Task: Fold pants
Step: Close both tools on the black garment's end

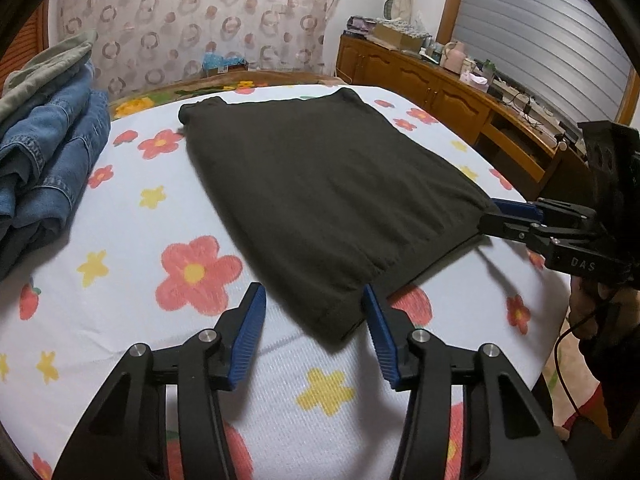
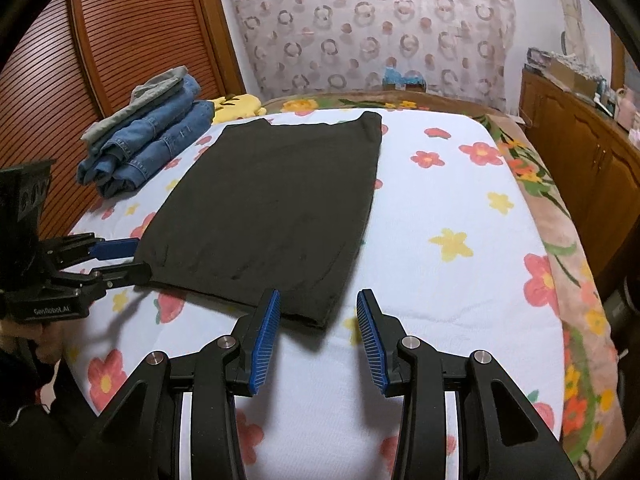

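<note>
Two near corners of the dark pants [image 1: 320, 200], lying lengthwise away on the bed [image 1: 132, 216], each sat between spread jaws: left gripper [image 1: 314, 312], right gripper [image 2: 318, 312].

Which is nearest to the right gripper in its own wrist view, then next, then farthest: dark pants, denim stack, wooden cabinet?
1. Dark pants, right ahead of the right gripper.
2. Denim stack, far left.
3. Wooden cabinet, far right beyond the bed.

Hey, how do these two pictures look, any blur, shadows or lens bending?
Left wrist view: sharp, strong fisheye bowing the bed; dark vignette corners. Right wrist view: equally sharp, soft shadow under the dark pants near edge; the wardrobe curves.
</note>
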